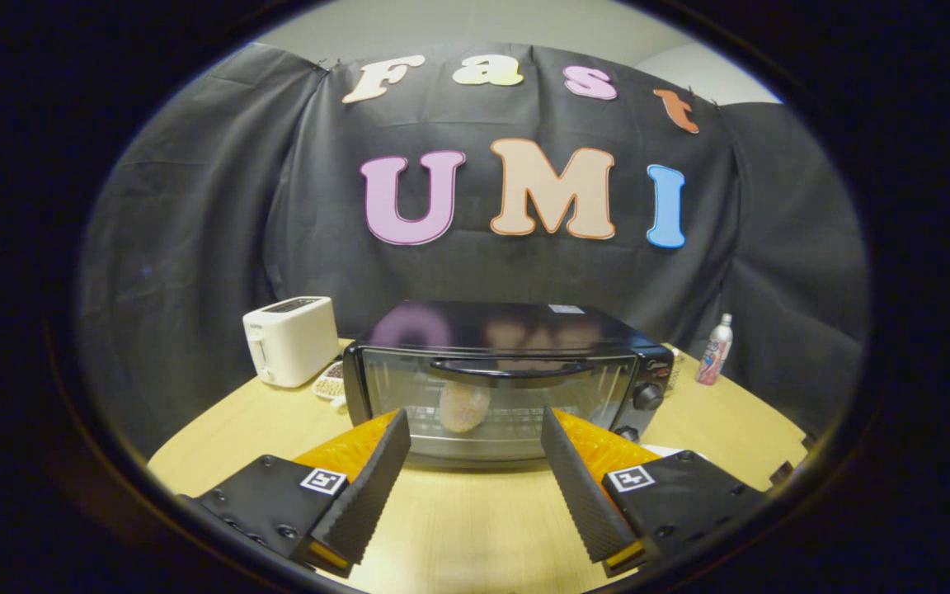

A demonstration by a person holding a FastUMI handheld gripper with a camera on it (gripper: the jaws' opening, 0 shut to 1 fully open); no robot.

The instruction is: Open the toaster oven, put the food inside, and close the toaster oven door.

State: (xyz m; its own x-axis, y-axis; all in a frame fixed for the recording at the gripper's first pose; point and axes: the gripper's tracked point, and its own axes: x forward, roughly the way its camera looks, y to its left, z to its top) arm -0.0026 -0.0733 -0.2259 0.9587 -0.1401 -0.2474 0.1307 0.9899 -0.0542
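A black toaster oven stands on the wooden table, just beyond my fingers. Its glass door is closed, with the dark handle across the top. Through the glass I see a pale round piece of food resting on the rack inside. My gripper is open and holds nothing. Its two fingers stand wide apart in front of the door's lower part, a little short of it. Two knobs sit on the oven's right panel.
A white pop-up toaster stands left of the oven, with a small dish of something speckled beside it. A spray bottle stands at the back right. Bare tabletop lies between my fingers and the oven.
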